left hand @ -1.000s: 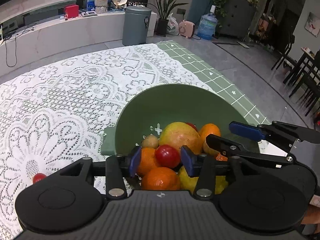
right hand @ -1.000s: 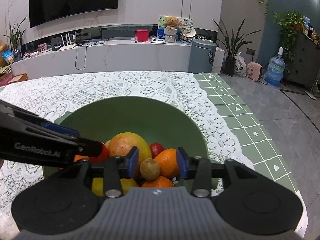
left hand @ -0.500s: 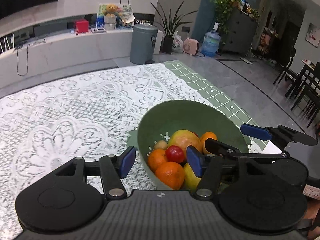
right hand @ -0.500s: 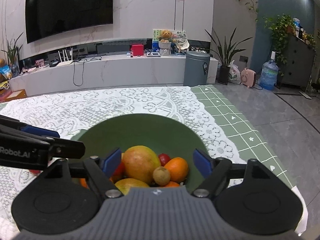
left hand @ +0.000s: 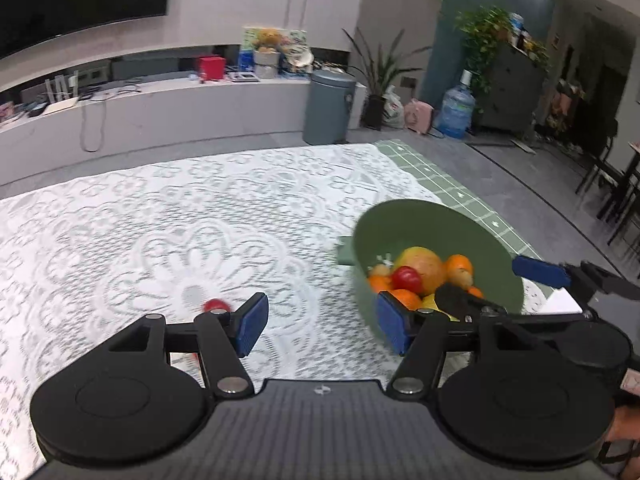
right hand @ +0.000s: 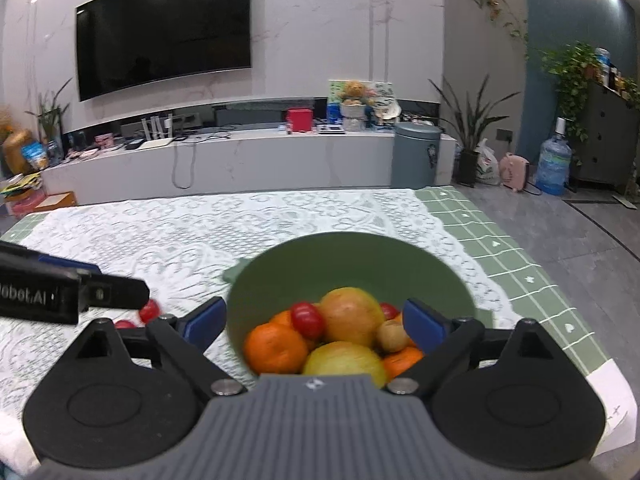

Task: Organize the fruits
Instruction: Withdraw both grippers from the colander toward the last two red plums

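A green bowl (right hand: pixel 352 240) stands on the lace cloth with a mango (right hand: pixel 350 314), oranges (right hand: pixel 272 346), a red tomato (right hand: pixel 306 320), a kiwi (right hand: pixel 390 336) and a yellow fruit (right hand: pixel 344 360) piled in it. My right gripper (right hand: pixel 314 322) hangs just short of the bowl, its jaws opening wide, pads touching nothing. My left gripper (left hand: pixel 322 326) is left of the bowl (left hand: pixel 436 220) over bare cloth, jaws opening, nothing between them. A small red tomato (left hand: pixel 214 305) lies on the cloth beside its left finger. Two red tomatoes (right hand: pixel 149 311) show under the left gripper (right hand: pixel 118 280).
The table's right edge with green checked cloth (right hand: pixel 520 276) runs close behind the bowl. A white paper (right hand: pixel 612 400) lies at the near right corner. Lace cloth (left hand: pixel 160 220) stretches left and back. A grey bin (right hand: pixel 416 156) and a TV counter stand beyond the table.
Both grippers opened and drew back from the bowl. The left let go of the red tomato and swung left. The right let go of the kiwi. Both fruits now lie in the bowl.
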